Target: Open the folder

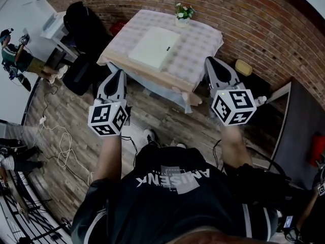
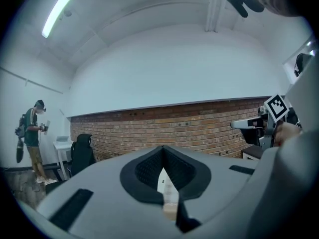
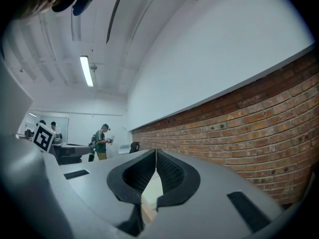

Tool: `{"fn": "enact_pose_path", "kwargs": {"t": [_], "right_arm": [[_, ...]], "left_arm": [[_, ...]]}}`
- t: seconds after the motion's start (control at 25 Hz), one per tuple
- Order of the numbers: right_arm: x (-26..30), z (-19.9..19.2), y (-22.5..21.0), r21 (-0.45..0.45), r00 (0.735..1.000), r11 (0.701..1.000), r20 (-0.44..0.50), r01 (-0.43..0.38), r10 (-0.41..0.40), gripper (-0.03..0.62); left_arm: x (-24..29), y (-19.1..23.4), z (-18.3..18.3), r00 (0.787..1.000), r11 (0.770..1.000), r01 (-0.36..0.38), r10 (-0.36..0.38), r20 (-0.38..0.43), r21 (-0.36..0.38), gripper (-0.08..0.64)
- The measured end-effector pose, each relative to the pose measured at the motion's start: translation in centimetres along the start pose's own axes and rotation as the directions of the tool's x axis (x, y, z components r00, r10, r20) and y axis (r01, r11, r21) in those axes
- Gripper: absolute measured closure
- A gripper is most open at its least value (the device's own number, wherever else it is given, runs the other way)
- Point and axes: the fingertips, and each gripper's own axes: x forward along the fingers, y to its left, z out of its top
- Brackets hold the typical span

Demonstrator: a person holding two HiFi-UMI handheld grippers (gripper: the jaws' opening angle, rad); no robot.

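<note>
Head view: The folder [image 1: 154, 47] lies flat and closed in the middle of the table [image 1: 203, 44], on the checked cloth. A small flower pot [image 1: 183, 15] stands at the far edge. The left gripper [image 1: 118, 74] is by the near left corner of the table. The right gripper [image 1: 211, 61] is by the near right corner. Both are up in the air and well apart from the folder. So nothing is done yet, I think. Reaching the folder and lifting its cover are both left to do. The folder looks almost square. Its longer side seems to run from the near edge toward the far edge, turned a little. A tiny dark mark sits by its right side, so that side may be the one that opens.

Left gripper view: The left gripper [image 2: 162, 148] has its jaws closed tight with nothing in them. A thin bit of the table shows through the gap below. A brick wall [image 2: 199, 128] is behind.

Right gripper view: The right gripper [image 3: 155, 151] has its jaws pressed together too, and it holds nothing.
</note>
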Motion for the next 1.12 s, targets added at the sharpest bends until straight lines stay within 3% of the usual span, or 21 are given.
{"fn": "enact_pose_path", "kwargs": {"t": [0.44, 0.6, 0.92, 1.12], "right_arm": [[8.1, -0.3, 0.2, -0.013, 0.997, 0.998, -0.023, 0.067, -0.068, 0.549], [11.7, -0.1, 0.0, -0.03, 0.993, 0.993, -0.033, 0.112, -0.113, 0.549], [19.1, -0.9, -0.1, -0.025, 0.982, 0.983, -0.056, 0.18, -0.181, 0.549], [22.7, -1.8, -0.1, -0.058, 0.965, 0.97, -0.099, 0.238, -0.243, 0.549]], "left_arm": [[7.3, 6.6, -1.6, 0.997, 0.998, 0.068, -0.068, 0.028, 0.007, 0.548], [10.7, 9.4, -1.8, 0.992, 0.992, 0.123, -0.122, 0.034, -0.002, 0.548], [17.3, 15.5, -2.8, 0.976, 0.975, 0.215, -0.216, 0.023, 0.053, 0.548], [20.8, 18.1, -3.6, 0.965, 0.965, 0.261, -0.26, 0.017, -0.025, 0.548]]}}
